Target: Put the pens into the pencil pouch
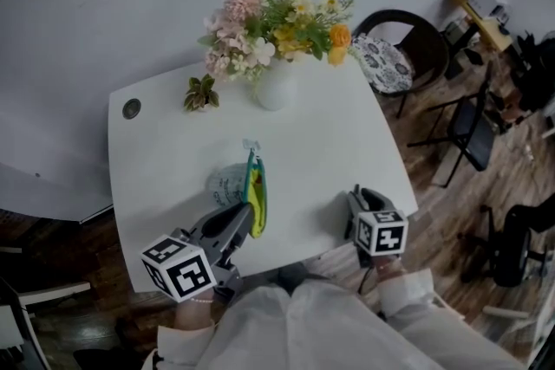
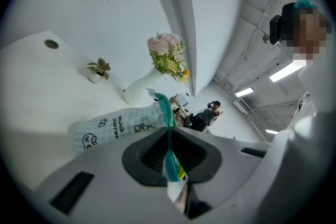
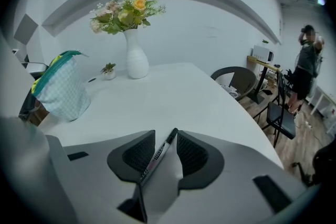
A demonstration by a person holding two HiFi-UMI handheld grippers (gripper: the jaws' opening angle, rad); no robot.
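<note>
The pencil pouch (image 1: 255,197), pale checked cloth with a teal zipper edge and yellow lining, is held up off the white table (image 1: 329,143) near its front. My left gripper (image 1: 245,219) is shut on the pouch's zipper rim (image 2: 169,113), and the checked body (image 2: 113,126) hangs to the left of the jaws. My right gripper (image 1: 357,198) is low over the table's front right corner. In the right gripper view a black and white pen (image 3: 153,159) lies slantwise on the table between the open jaws of the right gripper (image 3: 166,138), and neither pad presses on it. The pouch (image 3: 63,89) shows at that view's left.
A white vase of flowers (image 1: 274,87) and a small potted plant (image 1: 201,93) stand at the table's back. A round cable hole (image 1: 131,108) is at the back left corner. Chairs (image 1: 408,48) stand beyond the table's right edge. A person (image 3: 304,68) stands far off.
</note>
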